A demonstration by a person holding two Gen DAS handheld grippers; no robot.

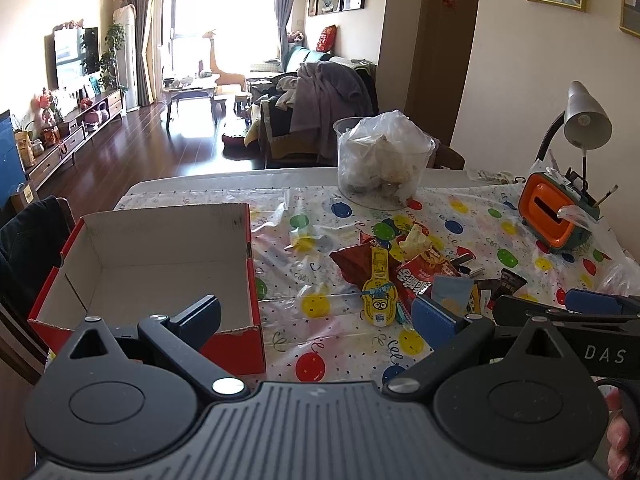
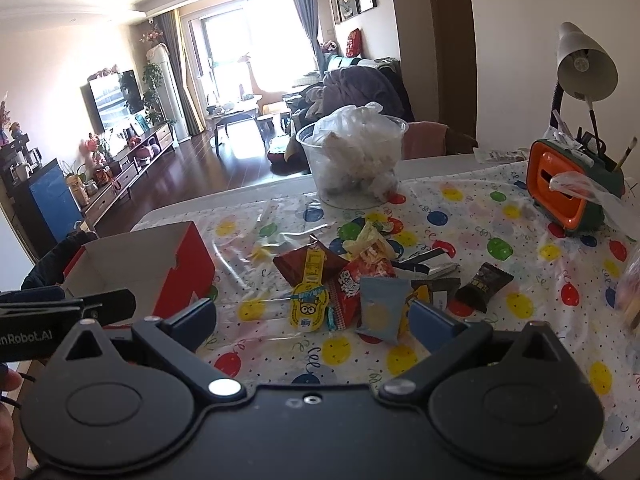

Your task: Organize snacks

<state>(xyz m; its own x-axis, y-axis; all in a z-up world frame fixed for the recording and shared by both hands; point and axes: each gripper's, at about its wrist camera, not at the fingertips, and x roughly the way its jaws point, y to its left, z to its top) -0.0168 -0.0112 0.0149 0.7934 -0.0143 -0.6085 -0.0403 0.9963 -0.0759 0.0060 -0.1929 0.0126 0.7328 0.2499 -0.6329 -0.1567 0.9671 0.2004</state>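
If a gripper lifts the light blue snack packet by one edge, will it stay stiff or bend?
The light blue snack packet looks like a thin, flat sealed pouch, so it would probably sag a little from one edge. It seems light. It leans on other wrappers in the snack pile, so lifting it may shift them.

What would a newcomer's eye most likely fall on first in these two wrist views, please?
Probably the heap of snack packets mid-table on the balloon-print tablecloth, with a yellow cartoon-character packet at its near-left edge. Left of it stands an open, empty red cardboard box. Behind are a clear tub stuffed with plastic bags and, far right, an orange holder under a desk lamp.
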